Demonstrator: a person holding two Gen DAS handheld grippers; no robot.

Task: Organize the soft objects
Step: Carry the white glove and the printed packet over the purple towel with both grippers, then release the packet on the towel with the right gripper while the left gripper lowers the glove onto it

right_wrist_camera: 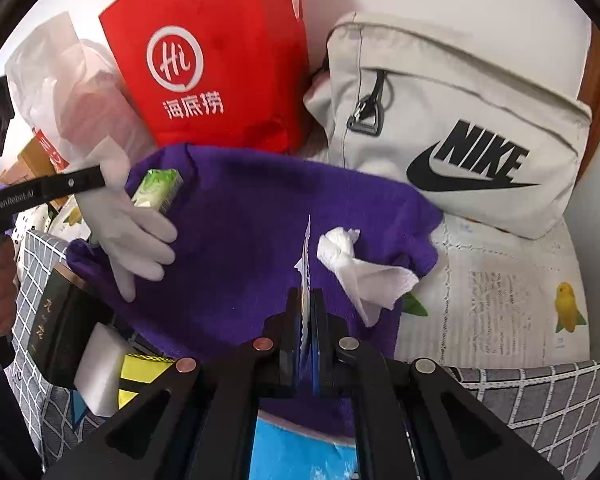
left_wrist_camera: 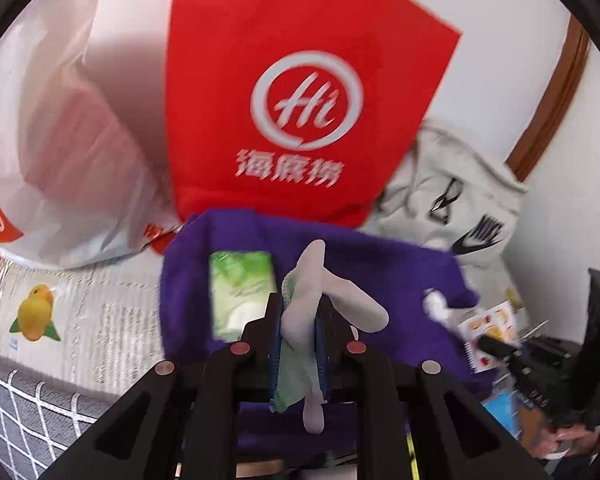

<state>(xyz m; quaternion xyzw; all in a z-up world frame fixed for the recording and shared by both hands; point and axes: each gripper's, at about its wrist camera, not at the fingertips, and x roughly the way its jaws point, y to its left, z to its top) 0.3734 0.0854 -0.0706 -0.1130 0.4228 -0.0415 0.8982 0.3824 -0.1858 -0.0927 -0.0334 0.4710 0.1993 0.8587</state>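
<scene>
We carry white glove (left_wrist_camera: 300, 312) clamped in left gripper (left_wrist_camera: 300, 320), fingers dangling over purple towel (left_wrist_camera: 380, 264), judged drop spot. Right gripper (right_wrist_camera: 309, 312) pinched tight on thin sheet (right_wrist_camera: 306, 264). Tissue pack (left_wrist_camera: 242, 288), crumpled tissue (right_wrist_camera: 356, 264) already on towel.

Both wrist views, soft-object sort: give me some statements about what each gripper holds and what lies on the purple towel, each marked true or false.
1. The left gripper is clamped on a white rubber glove. True.
2. The right gripper stands wide open and empty. False: it is shut on a thin printed sheet.
3. A green tissue pack lies on the purple towel. True.
4. The crumpled white tissue sits inside the red Hi bag. False: it lies on the towel.
5. The grey Nike bag lies behind the towel. True.
</scene>
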